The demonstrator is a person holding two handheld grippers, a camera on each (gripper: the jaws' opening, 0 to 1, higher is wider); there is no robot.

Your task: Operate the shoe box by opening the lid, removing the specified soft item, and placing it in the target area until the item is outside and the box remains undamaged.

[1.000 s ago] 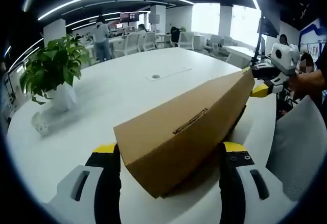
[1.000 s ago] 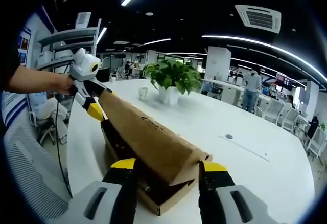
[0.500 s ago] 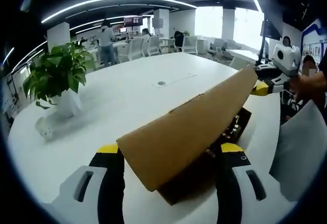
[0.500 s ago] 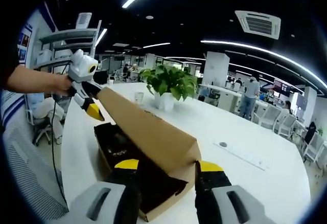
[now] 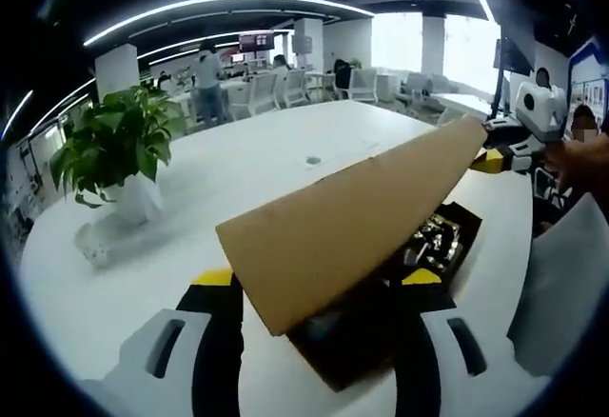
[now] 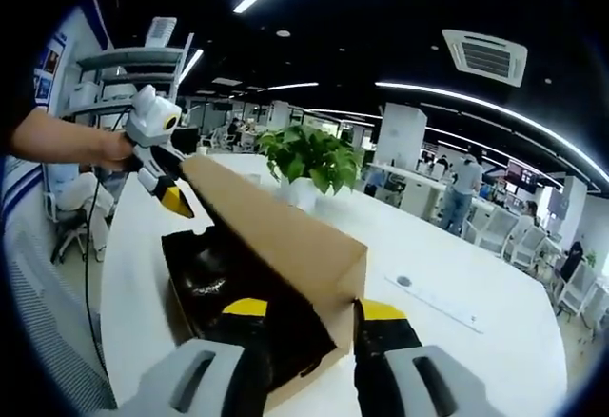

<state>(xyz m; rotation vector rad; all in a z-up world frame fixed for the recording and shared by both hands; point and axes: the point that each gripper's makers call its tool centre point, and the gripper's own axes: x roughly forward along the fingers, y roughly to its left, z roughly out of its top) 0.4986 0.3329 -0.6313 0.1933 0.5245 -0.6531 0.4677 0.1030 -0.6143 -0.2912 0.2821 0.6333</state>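
A brown cardboard shoe box (image 5: 354, 371) lies on a white table (image 5: 143, 284). Its lid (image 5: 352, 217) is tilted up, hinged along one long side. A dark, glossy item (image 5: 433, 241) lies inside. My left gripper (image 5: 319, 279) is shut on the near end of the lid. The right gripper (image 5: 490, 158) holds the far end. In the right gripper view, my right gripper (image 6: 312, 310) is shut on the lid (image 6: 276, 236) end. The left gripper (image 6: 174, 200) grips the opposite end, and the dark item (image 6: 214, 265) fills the box (image 6: 306, 377).
A potted plant (image 5: 119, 150) in a white pot stands on the table, with a small white object (image 5: 90, 243) beside it; the plant (image 6: 309, 160) is beyond the box. A person's hand (image 5: 580, 165) and arm (image 6: 67, 141) hold the grippers. Chairs and people are far behind.
The lid has swung higher at both ends. The box's dark inside, barely visible one second ago, now lies open to view.
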